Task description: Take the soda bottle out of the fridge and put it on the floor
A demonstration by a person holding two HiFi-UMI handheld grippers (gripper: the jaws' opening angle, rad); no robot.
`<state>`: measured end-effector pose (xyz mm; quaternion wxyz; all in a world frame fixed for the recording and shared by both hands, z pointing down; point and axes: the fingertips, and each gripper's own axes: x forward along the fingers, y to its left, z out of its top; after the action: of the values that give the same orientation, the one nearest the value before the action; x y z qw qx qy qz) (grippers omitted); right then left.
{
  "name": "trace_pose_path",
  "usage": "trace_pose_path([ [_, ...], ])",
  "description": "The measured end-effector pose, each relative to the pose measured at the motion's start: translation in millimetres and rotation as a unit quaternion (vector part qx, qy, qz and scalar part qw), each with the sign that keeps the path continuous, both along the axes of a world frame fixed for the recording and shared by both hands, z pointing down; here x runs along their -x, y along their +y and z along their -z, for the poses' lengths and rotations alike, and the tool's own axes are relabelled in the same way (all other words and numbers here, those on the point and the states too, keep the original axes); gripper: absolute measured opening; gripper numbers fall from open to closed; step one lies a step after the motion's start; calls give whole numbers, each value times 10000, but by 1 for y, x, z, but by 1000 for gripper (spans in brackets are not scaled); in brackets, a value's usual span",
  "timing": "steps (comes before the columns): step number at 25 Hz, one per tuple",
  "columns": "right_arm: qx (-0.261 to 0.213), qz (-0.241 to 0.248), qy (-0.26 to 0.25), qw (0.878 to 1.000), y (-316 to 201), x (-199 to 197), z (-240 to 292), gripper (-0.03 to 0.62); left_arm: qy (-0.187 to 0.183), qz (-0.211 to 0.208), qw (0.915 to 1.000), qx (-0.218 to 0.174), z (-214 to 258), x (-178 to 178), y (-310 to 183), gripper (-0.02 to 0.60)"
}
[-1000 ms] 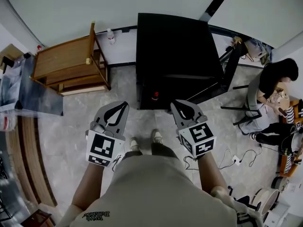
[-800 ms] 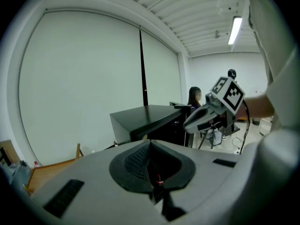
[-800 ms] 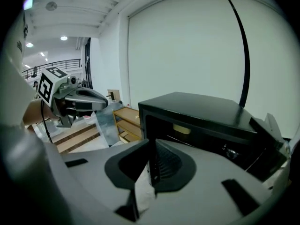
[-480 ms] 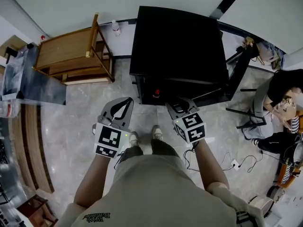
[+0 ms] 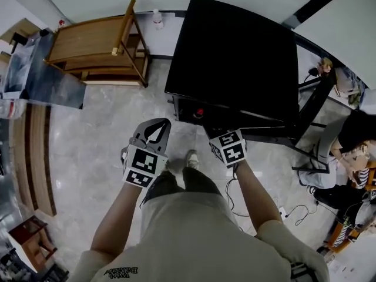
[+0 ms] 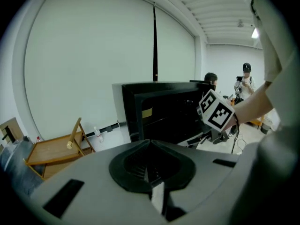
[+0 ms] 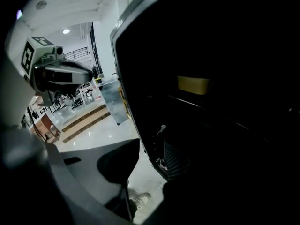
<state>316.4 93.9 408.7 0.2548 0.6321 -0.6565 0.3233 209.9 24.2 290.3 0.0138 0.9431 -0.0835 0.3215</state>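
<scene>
Wooden rack: light brown, made of slats, it stands by the wall at your far left.
Floor: grey glossy stone, under everything.
Left gripper: you hold it over the floor, in front of the fridge's left corner. Its two jaws are closed tip to tip and there is nothing between them.
Small clear plastic bottle: upright on the floor by the wall, between the rack and the fridge.
Your shoe: light coloured, on the floor between the two grippers.
Soda bottle: dark, ribbed, with a red cap. It stands upright low inside the fridge, near the left side of the opening.
Right gripper: its tips are at the fridge opening, just right of the soda bottle. The jaws are apart and the bottle is ahead of them, not touched.
Fridge: a black box, its front open toward you.
Person: in dark clothes, sitting at your far right, well apart from the fridge.
</scene>
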Motion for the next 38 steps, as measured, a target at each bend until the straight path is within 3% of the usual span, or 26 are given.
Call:
trace_pose_path([
  [11,437,332,157,9984,-27,-2,-101,150,-416,287,9977,450,-84,8,-8,6],
  [23,1137,40,181,9933,-34,-32,-192,170,-807,453,9917,892,-164,17,-18,6],
  [30,1338,580,381,9886,-46,-26,-226,189,-930,504,9886,1070,-192,25,-21,6],
  [38,1650,52,194,9861,-50,-38,-261,189,-934,587,9876,1114,-200,34,-22,6],
])
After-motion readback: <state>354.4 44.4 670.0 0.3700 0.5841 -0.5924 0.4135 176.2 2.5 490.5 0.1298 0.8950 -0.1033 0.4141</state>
